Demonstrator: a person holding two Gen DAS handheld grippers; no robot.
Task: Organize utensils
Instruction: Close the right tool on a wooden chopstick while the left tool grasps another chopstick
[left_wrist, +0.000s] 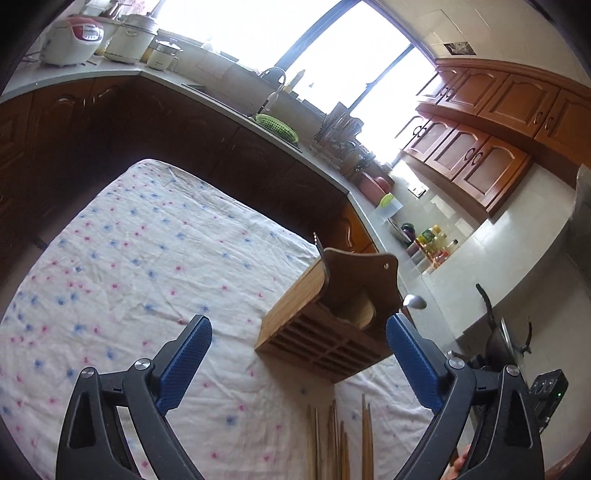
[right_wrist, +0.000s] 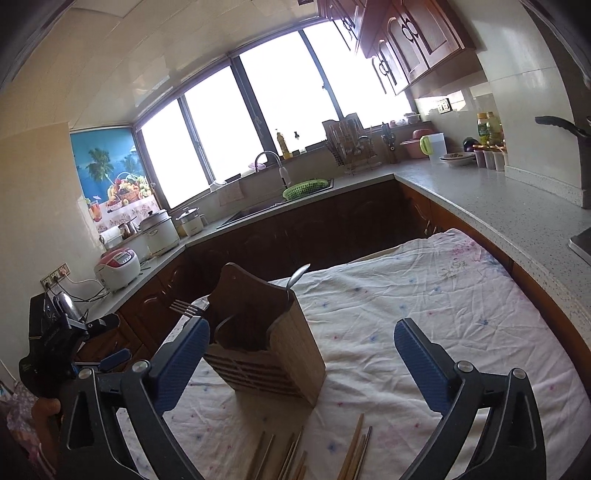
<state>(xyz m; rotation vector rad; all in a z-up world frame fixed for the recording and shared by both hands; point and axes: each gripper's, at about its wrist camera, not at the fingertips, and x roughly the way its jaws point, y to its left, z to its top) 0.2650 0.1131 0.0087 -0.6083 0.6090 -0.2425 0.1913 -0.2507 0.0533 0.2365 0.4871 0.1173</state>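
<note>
A wooden utensil holder with a slatted front stands upright on the flowered cloth; it also shows in the right wrist view. A fork and a spoon stick out of it; the fork tines and spoon bowl show in the left wrist view. Several wooden chopsticks lie loose on the cloth in front of the holder, also in the right wrist view. My left gripper is open and empty, just short of the holder. My right gripper is open and empty, with the holder between its fingers' line of sight.
The table's cloth ends at dark cabinets and a grey L-shaped counter. On the counter stand rice cookers, a sink with a green basket, a dish rack and bottles. The other gripper shows at the left.
</note>
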